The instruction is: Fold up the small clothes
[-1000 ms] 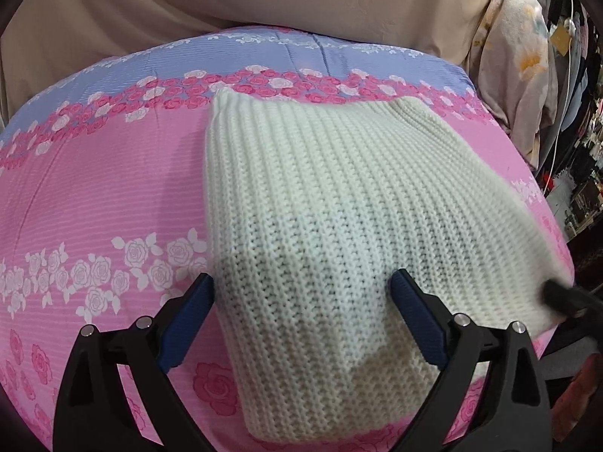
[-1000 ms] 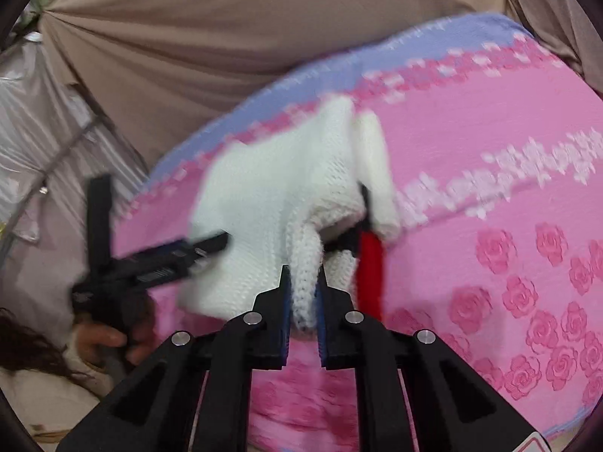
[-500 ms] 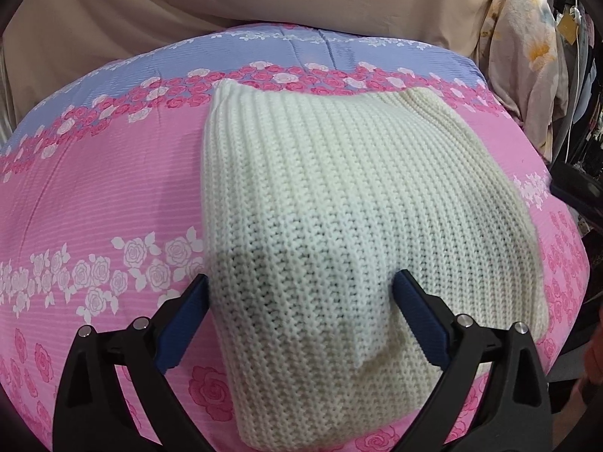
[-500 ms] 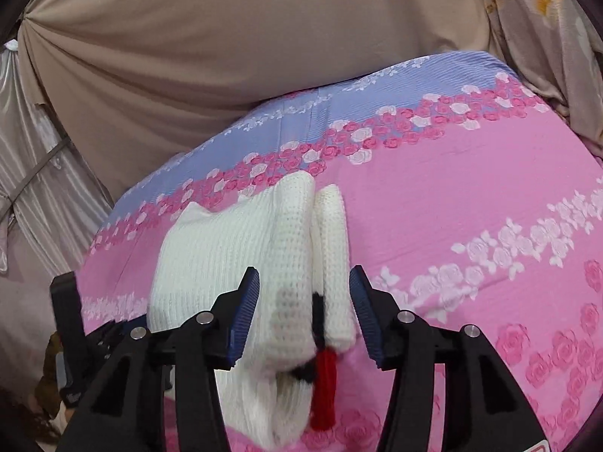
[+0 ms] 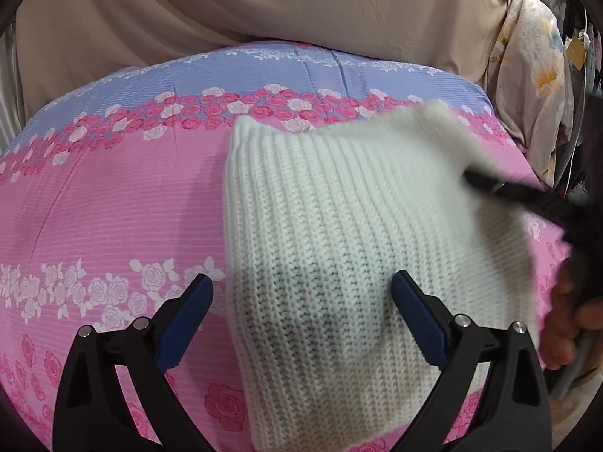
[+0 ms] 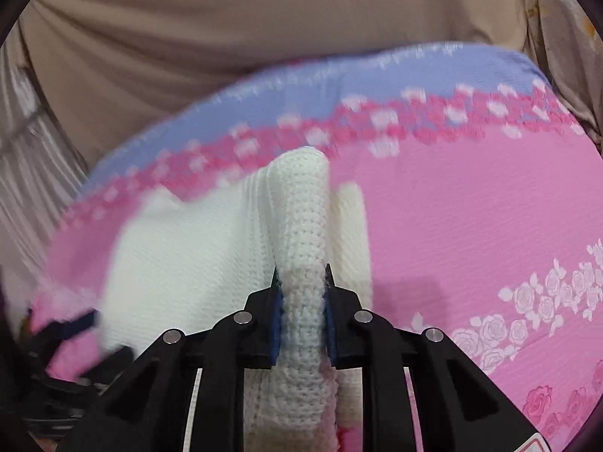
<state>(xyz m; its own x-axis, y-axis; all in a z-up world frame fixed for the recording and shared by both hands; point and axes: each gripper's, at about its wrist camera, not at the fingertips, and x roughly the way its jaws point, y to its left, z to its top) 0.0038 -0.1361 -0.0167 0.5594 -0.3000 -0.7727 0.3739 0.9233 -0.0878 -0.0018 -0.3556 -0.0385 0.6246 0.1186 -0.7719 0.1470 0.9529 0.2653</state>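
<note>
A white knitted garment [image 5: 339, 233] lies folded on the pink floral bedspread [image 5: 113, 207]. My left gripper [image 5: 301, 293] is open, its blue-padded fingers wide apart over the garment's near part. In the right wrist view my right gripper [image 6: 301, 282] is shut on a raised fold of the same garment [image 6: 305, 207] and lifts it off the bedspread [image 6: 471, 207]. The right gripper also shows blurred in the left wrist view [image 5: 501, 188], at the garment's right edge.
A beige curtain [image 5: 264, 7] hangs behind the bed. A floral cloth [image 5: 535, 75] hangs at the right. The bedspread's far band is lilac [image 5: 264, 71]. The left gripper shows blurred at the lower left of the right wrist view [image 6: 75, 331].
My right gripper has closed on a fold at the garment's right edge and lifts it; half a second ago it was open. The left gripper stays open over the garment.
</note>
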